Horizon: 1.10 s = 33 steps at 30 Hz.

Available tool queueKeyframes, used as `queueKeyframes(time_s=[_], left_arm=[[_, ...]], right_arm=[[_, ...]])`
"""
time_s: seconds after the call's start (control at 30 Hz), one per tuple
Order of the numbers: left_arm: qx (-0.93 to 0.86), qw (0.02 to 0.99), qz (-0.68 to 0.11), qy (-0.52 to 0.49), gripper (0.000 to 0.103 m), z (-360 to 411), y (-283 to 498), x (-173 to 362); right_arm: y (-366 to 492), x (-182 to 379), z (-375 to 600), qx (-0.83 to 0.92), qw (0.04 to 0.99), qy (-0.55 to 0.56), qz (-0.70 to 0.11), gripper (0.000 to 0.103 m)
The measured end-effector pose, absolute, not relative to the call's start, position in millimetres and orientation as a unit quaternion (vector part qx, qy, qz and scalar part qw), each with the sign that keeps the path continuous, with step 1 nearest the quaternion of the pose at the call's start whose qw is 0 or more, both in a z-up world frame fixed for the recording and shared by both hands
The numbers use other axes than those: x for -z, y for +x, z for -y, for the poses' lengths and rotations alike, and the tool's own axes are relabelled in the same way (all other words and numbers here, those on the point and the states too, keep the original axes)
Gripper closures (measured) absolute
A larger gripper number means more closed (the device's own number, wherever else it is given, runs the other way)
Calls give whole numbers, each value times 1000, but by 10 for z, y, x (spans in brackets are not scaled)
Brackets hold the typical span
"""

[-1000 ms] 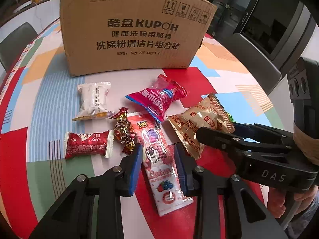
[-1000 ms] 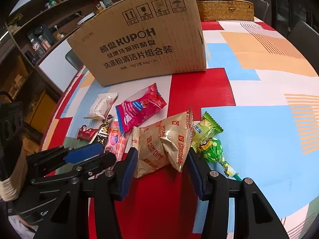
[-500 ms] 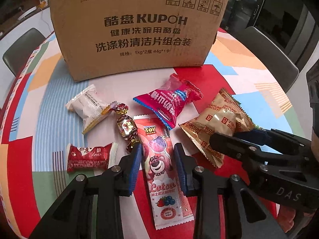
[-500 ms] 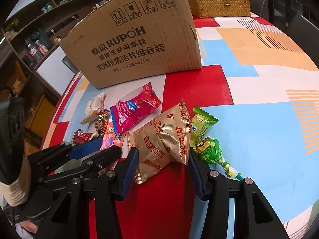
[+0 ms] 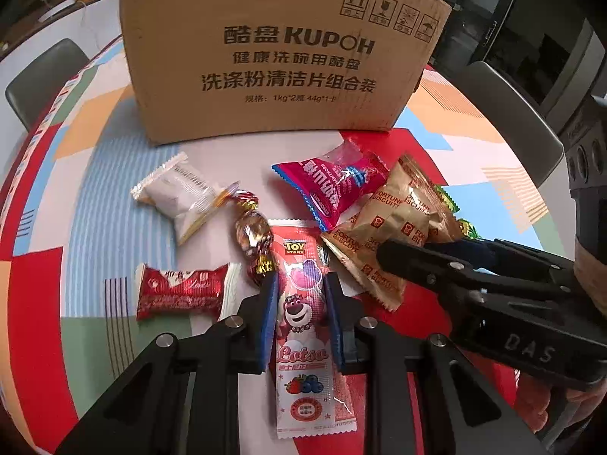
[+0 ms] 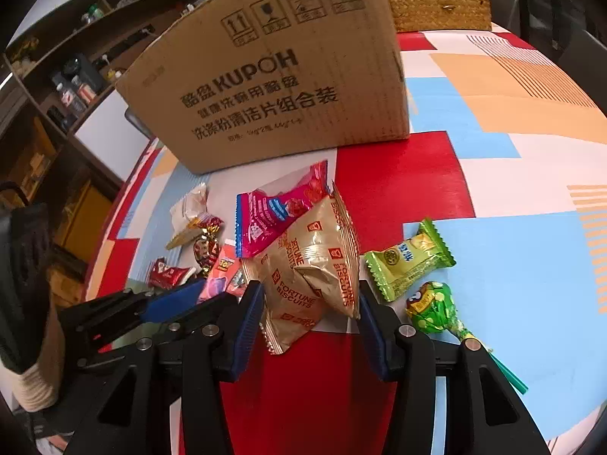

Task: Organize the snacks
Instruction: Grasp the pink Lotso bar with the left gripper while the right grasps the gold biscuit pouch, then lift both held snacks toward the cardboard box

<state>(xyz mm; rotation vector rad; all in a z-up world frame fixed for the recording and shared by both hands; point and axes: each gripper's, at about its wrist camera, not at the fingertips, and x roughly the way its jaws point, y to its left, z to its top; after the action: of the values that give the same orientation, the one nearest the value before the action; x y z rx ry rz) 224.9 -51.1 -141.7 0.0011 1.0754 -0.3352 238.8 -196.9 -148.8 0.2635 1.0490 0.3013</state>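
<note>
Several snacks lie on the table before a KUPOH cardboard box (image 5: 280, 53). My left gripper (image 5: 300, 294) is shut on the pink Toy Story Lotso packet (image 5: 303, 318), its blue pads pressing both sides. My right gripper (image 6: 309, 305) is shut on the gold Fortune Biscuits bag (image 6: 315, 265), which also shows in the left wrist view (image 5: 390, 220). A pink-blue bag (image 5: 334, 185) lies behind both. A white packet (image 5: 178, 193), a foil candy (image 5: 252, 233) and a red packet (image 5: 178, 292) lie to the left.
A green candy packet (image 6: 408, 259) and a green lollipop (image 6: 436, 309) lie right of the right gripper. A wicker basket (image 6: 436, 9) stands behind the box. Grey chairs (image 5: 41, 76) ring the round patterned table (image 6: 512, 151).
Both grippers moved forward toward the box and closed in. The left fingers now press on the Lotso packet; the right fingers now grip the biscuit bag, which stands more upright.
</note>
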Motion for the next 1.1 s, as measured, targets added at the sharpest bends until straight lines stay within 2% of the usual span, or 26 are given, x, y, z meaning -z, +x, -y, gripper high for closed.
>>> queueKeyframes(time_s=[0.03,0.1,0.2,0.33,0.8,1.1], left_arm=[[158,846,-509,0,79,504,2235,1410],[157,847,-507,-2,79,490,2205,1392],[158,849,-503,-6,79,495,2162,1354],[157,854,-495,-8,79,501,2102,1281],[155,885,-439,-8,79,471,1960,814],[159,908,-387,-3,79,475,2013,347]], right_arm=[[2378,1492,1968,-143,847,124,-497,61],[2360,1497,1963,-146,848,122,-495,63],[2315,1470,1967,-146,853,118,-488,72],[2256,1410,1995,-142,860,115,-477,76],[1999,1130,2125,-132,878,130,-441,77],[1988,729,2133,-128,901,125,-396,77]])
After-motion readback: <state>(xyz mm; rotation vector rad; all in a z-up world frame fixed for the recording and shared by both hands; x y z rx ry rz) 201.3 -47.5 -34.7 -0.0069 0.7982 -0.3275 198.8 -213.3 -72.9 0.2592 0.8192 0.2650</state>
